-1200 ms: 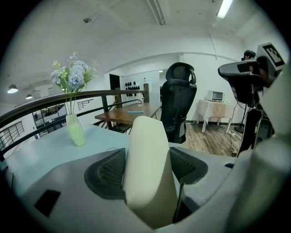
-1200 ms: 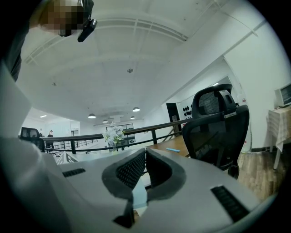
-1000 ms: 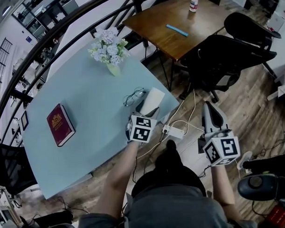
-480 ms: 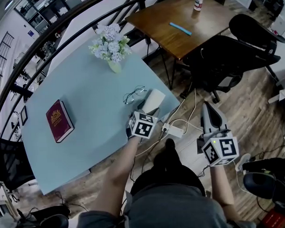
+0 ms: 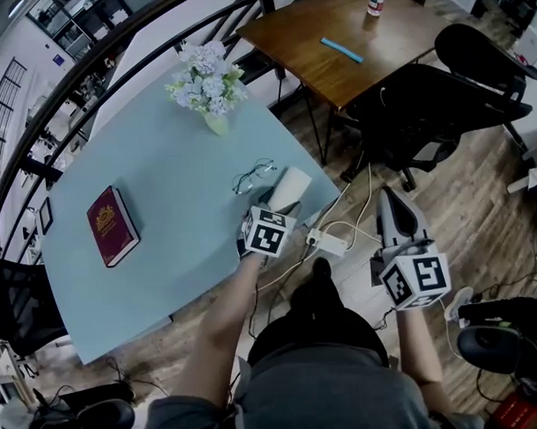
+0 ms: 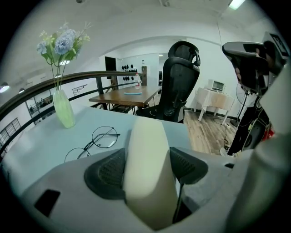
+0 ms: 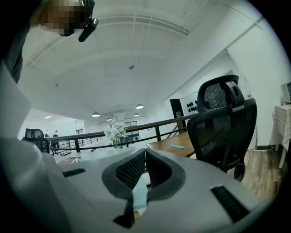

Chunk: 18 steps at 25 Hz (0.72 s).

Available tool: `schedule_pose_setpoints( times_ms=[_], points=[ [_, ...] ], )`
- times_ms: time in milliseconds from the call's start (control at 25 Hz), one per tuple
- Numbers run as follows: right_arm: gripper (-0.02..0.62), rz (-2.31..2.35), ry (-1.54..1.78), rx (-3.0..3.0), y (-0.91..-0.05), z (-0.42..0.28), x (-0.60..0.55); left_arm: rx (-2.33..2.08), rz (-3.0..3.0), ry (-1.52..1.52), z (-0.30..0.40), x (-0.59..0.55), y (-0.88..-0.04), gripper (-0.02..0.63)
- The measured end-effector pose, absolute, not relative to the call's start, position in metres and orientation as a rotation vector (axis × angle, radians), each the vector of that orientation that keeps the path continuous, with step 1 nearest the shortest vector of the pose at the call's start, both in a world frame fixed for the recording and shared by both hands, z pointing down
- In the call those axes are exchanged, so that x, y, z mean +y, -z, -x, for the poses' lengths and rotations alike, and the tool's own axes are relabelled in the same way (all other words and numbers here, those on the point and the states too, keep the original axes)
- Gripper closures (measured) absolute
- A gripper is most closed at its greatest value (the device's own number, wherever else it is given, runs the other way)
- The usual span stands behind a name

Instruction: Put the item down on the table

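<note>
Left claw clamps a cream case over the tabletop.
Glasses lie just beside it; the right claw is closed, empty.

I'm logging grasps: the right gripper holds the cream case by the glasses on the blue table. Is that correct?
No. It is the left gripper that is shut on the cream case by the glasses on the blue table, as the left gripper view shows. The right gripper is shut with nothing in it.
</note>
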State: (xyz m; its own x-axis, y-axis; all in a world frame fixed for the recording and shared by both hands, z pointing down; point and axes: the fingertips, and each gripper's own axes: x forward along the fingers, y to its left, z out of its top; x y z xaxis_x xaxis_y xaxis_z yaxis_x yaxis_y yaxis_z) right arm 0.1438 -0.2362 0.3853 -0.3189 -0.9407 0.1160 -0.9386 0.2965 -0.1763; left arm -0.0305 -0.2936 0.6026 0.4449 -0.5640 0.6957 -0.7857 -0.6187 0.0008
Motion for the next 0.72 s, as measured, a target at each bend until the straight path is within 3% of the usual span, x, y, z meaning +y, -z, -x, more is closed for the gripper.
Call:
schedule_pose_setpoints(
  times_ms=[720],
  points=[
    [0.594, 1.753, 0.344, 2.59, -0.388, -0.126, -0.243, -1.114, -2.311, -0.941, 0.031, -0.295, -0.601, 0.29]
  ],
)
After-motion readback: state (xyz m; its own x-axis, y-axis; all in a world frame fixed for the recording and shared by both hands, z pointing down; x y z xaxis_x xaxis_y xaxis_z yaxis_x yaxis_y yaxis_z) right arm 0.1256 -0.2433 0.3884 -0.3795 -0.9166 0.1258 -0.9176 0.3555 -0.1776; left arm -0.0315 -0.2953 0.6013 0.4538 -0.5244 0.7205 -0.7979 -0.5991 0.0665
